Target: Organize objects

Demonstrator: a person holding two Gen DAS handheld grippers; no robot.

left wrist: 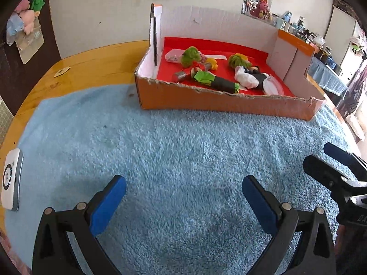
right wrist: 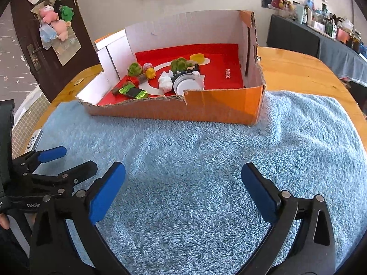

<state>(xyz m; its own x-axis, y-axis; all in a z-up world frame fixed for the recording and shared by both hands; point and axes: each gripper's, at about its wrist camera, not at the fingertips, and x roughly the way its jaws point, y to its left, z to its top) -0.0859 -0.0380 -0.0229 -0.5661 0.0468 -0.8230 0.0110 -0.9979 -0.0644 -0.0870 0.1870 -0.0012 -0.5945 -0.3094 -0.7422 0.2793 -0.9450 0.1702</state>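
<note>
An orange cardboard box (left wrist: 206,102) (right wrist: 224,107) with a red floor stands on a blue towel (left wrist: 174,151) (right wrist: 206,160). Inside lie small toys: green fuzzy figures (left wrist: 190,56) (right wrist: 135,68), a black and green tube (left wrist: 220,83) (right wrist: 133,91), white crumpled paper (left wrist: 246,79) (right wrist: 165,81), a white round lid (right wrist: 185,84) and a yellow cup (right wrist: 198,57). My left gripper (left wrist: 183,189) is open and empty over the towel, in front of the box. My right gripper (right wrist: 183,176) is open and empty, beside the left one (right wrist: 55,160).
The towel lies on a round wooden table (left wrist: 96,66) (right wrist: 298,68). A white device (left wrist: 11,178) sits at the table's left edge. A small card (left wrist: 61,71) lies on the wood. A dark door with plush toys (right wrist: 57,20) stands behind on the left.
</note>
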